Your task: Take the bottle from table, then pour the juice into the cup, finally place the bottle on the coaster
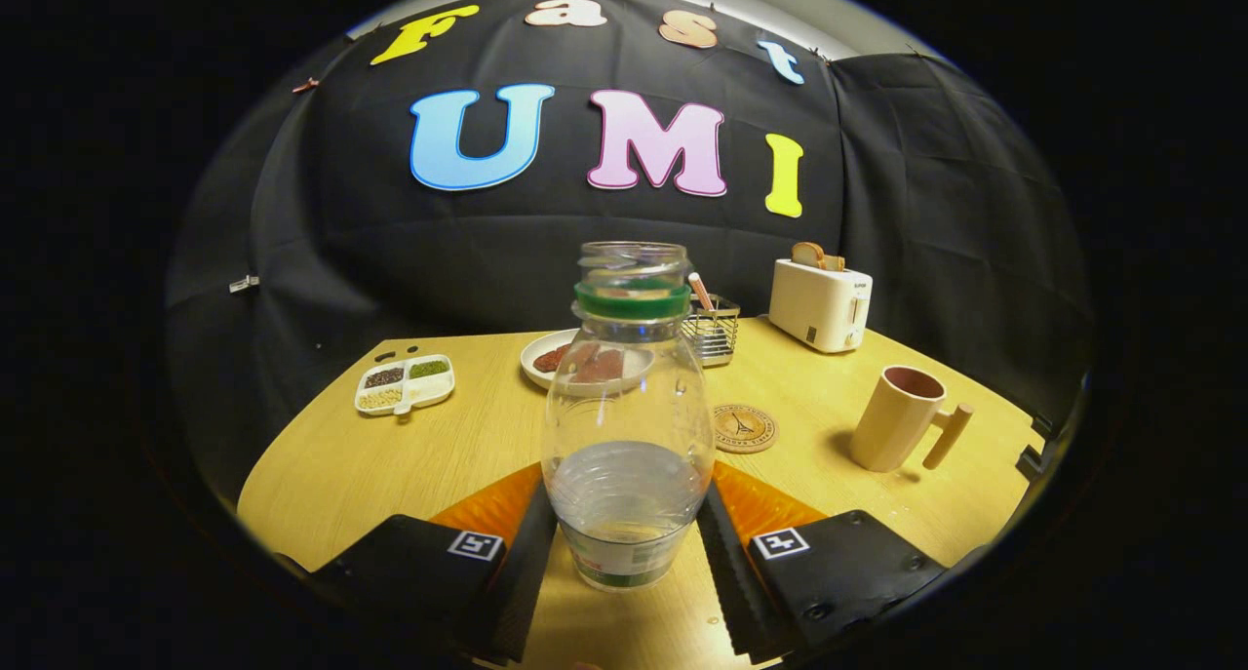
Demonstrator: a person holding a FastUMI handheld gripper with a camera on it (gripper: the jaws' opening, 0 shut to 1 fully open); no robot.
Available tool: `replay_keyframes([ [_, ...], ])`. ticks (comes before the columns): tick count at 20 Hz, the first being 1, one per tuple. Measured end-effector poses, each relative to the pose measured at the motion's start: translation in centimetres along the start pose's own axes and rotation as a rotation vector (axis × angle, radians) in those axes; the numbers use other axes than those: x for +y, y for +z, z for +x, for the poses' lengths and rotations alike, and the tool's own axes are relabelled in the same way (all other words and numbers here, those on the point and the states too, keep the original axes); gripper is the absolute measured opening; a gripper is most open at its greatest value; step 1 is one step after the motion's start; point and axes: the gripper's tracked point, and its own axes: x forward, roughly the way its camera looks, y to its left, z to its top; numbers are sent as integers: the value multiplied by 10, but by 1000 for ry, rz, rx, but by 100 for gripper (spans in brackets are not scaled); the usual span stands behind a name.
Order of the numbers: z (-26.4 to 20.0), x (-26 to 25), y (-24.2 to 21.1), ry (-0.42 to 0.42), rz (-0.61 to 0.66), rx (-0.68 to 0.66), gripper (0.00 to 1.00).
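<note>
1. Gripper view: our gripper [627, 538] is closed round the bottle [627, 426], both fingers pressed on its lower sides; bottle upright w/ clear liquid, green ring at neck.
2. Just beyond, we see the coaster [744, 428] on the bench [390, 455], cup [898, 417] to its right.
3. Farther back: plate [546, 356], divided tray [405, 384], wire rack [712, 330], toaster [820, 303].

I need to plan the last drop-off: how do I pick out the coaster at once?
On the wooden table, look just beyond the gripper, whose fingers grip the clear bottle. Between the bottle and the beige cup lies the coaster: the only flat round disc, brown, with a tower drawing.
</note>
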Motion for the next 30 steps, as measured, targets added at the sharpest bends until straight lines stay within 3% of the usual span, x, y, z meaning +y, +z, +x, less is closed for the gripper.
replay_keyframes([
  [11,-13,-20,30,-1,116,-1,73],
  [20,-8,-48,81,117,480,2,73],
  [30,4,-79,84,167,620,74,73],
])
